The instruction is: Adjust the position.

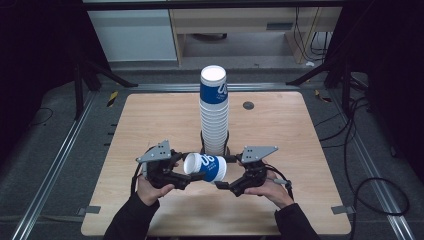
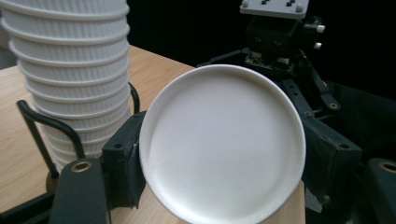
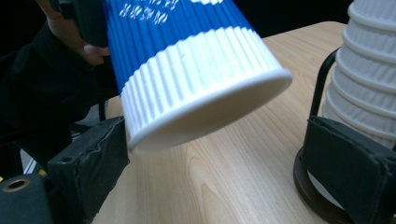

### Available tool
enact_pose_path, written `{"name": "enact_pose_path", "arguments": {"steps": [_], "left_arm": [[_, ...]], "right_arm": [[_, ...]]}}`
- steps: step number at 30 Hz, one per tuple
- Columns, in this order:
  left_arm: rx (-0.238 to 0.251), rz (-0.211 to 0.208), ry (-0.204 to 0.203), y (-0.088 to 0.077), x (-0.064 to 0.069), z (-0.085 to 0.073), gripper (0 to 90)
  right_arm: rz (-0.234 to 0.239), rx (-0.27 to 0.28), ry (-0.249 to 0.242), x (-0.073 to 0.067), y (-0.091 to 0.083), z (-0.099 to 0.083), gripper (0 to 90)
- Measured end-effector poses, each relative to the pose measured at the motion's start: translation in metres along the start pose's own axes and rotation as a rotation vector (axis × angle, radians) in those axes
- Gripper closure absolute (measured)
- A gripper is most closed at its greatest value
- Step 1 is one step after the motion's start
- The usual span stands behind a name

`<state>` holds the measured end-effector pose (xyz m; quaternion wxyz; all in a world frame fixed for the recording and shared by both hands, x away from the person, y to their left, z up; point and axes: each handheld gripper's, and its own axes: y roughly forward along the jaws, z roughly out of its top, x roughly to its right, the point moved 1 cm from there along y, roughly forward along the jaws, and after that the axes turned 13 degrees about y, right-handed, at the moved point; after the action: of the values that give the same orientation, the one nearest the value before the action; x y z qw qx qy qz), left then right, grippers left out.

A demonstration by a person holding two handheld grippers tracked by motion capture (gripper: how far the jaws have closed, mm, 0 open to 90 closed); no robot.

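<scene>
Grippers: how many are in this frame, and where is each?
2. The left gripper is at the table's near edge, shut on the lone sideways cup. The right gripper is just beside it, jaws apart near that cup's rim.

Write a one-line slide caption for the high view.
Both grippers meet at a sideways blue-and-white cup before the tall cup stack.

1. The tall cup stack (image 1: 214, 112) in its black wire holder (image 1: 215, 148) stands mid-table, blocking any straight path forward between the two grippers.
2. A lone cup (image 1: 206, 167) lies sideways just before the stack, between left gripper (image 1: 186, 180) and right gripper (image 1: 221, 184) — the middle gap is taken.
3. The table (image 1: 280, 125) lies bare left and right of the stack, apart from one small dark disc (image 1: 248, 105) at far right.
4. The near edge, behind both hands, is bare wood.
</scene>
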<state>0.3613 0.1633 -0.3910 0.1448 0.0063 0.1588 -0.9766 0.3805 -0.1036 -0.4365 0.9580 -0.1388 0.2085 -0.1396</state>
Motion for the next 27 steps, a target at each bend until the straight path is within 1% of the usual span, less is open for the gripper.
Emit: {"name": "enact_pose_path", "arguments": {"steps": [3,4,5,12,14,18,20,21,22,23,27], "left_arm": [[-0.004,-0.012,0.012,0.002,0.002,0.001,26.4],[-0.005,-0.024,0.010,0.003,0.003,0.001,26.4],[-0.005,-0.024,0.010,0.003,0.003,0.001,26.4],[-0.016,-0.061,0.017,0.009,0.007,0.001,26.5],[-0.025,-0.073,0.015,0.011,0.008,0.000,26.5],[-0.029,-0.085,0.015,0.013,0.009,-0.001,26.5],[-0.033,-0.089,0.020,0.014,0.009,-0.001,26.5],[-0.035,-0.090,0.019,0.015,0.009,-0.001,26.4],[-0.040,-0.092,0.017,0.015,0.008,-0.002,26.5],[-0.038,-0.093,0.015,0.015,0.008,-0.002,26.5],[-0.033,-0.099,0.002,0.015,0.007,-0.003,26.3]], "right_arm": [[0.017,-0.008,-0.004,-0.002,0.001,0.000,6.2],[0.026,-0.012,-0.006,-0.002,0.003,0.000,5.7],[0.026,-0.012,-0.006,-0.002,0.003,0.000,5.7],[0.075,-0.022,-0.017,-0.005,0.009,-0.001,4.7],[0.084,-0.028,-0.022,-0.006,0.011,-0.002,4.6],[0.089,-0.033,-0.026,-0.006,0.013,-0.002,4.6],[0.102,-0.038,-0.033,-0.007,0.013,-0.002,6.9],[0.098,-0.038,-0.038,-0.007,0.013,-0.002,7.8],[0.102,-0.040,-0.041,-0.007,0.013,-0.003,10.9],[0.112,-0.041,-0.047,-0.008,0.013,-0.003,11.9],[0.115,-0.040,-0.050,-0.007,0.013,-0.003,13.2]]}}
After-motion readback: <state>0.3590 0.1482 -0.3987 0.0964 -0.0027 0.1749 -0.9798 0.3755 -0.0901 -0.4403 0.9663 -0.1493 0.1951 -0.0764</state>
